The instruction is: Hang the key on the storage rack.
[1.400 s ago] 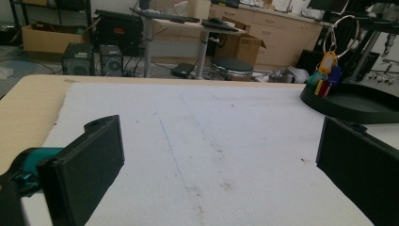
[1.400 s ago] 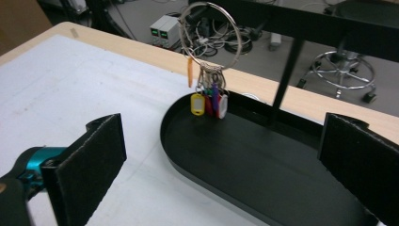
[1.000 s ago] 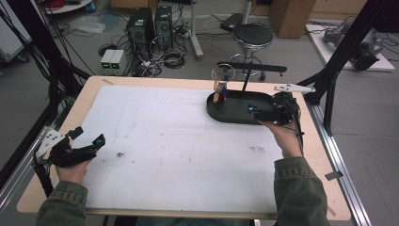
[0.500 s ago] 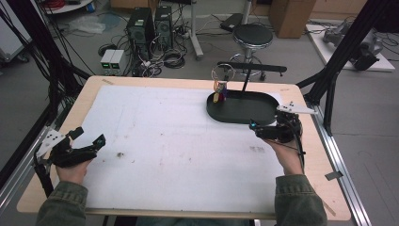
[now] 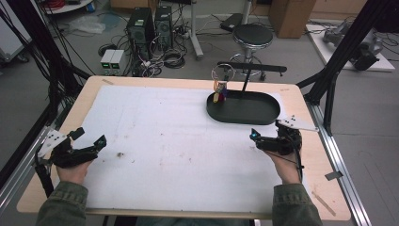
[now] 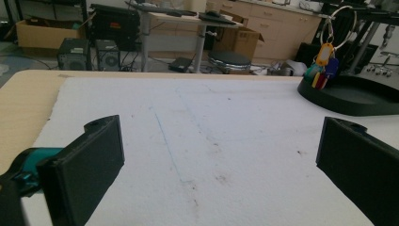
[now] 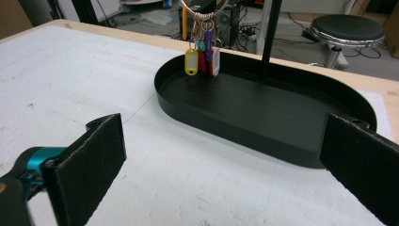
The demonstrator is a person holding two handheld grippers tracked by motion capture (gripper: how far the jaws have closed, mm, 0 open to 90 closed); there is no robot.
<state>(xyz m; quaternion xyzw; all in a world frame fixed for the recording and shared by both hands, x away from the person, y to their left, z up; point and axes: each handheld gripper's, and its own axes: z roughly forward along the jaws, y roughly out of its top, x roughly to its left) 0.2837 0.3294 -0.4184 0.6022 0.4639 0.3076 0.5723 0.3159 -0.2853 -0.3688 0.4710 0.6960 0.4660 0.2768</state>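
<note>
A black oval tray sits at the far right of the white mat. A black post rises from it. A metal ring with several coloured key tags hangs over the tray's left end. My right gripper is open and empty, low over the mat just in front of the tray. In the right gripper view the tray and the key tags lie ahead between the spread jaws. My left gripper is open and empty at the mat's left edge. The left gripper view shows the tray and tags far off.
The white mat covers most of the wooden table. Black frame struts stand at the right and left corners. A stool and computer cases are on the floor beyond the far edge.
My right gripper has drawn back from over the tray towards the person and now hovers over the mat in front of it. The left gripper has stayed put.
</note>
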